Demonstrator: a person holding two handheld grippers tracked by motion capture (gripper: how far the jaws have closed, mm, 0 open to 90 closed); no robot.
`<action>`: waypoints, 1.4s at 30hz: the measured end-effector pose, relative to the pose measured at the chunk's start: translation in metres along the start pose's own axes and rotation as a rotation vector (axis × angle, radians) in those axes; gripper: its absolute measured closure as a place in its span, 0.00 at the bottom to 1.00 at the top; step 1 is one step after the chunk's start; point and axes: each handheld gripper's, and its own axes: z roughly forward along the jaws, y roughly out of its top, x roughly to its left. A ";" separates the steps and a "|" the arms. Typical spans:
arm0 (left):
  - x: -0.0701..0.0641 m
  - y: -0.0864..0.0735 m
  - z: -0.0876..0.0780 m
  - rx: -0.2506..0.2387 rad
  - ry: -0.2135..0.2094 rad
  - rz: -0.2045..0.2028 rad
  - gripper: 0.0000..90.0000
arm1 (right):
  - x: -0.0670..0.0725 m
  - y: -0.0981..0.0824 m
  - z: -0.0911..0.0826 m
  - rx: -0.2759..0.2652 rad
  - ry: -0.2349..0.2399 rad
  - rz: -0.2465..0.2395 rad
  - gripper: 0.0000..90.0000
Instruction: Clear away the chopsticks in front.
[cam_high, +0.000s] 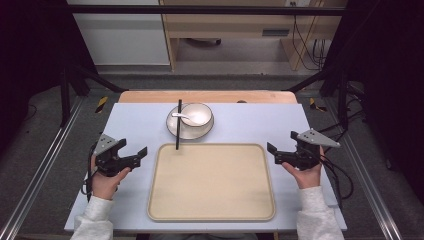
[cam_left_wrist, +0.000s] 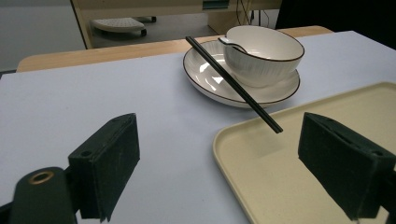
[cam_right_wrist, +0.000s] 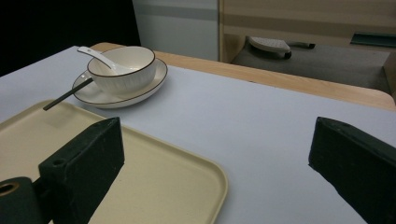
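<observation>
Holding both sets of jaws spread and empty beside the tray (cam_high: 211, 210), I am judging my left gripper (cam_high: 134, 152) nearer the chopsticks (cam_high: 178, 125), lying lengthwise across the plate (cam_high: 173, 129) toward me, than my right gripper (cam_high: 281, 152).

Wide beige plastic tray (cam_high: 211, 182) with rounded corners, flat on the pale lavender surface (cam_high: 135, 125). Just beyond its far edge, round white plate (cam_high: 175, 131) with dark rim, carrying white ribbed bowl (cam_high: 199, 115). White ceramic spoon (cam_high: 181, 116) resting in bowl. Black chopsticks (cam_high: 178, 125) propped on plate rim, tips reaching over tray edge.
</observation>
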 end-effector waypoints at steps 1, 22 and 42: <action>-0.001 0.002 0.001 0.000 -0.001 0.004 0.14 | -0.001 0.000 -0.001 -0.002 0.002 0.003 0.04; -0.006 0.039 0.034 -0.018 -0.003 0.013 0.16 | 0.000 -0.001 -0.005 0.005 -0.016 -0.009 0.04; -0.019 0.070 0.085 0.037 -0.004 0.075 0.19 | 0.000 0.000 -0.002 0.008 -0.028 -0.005 0.05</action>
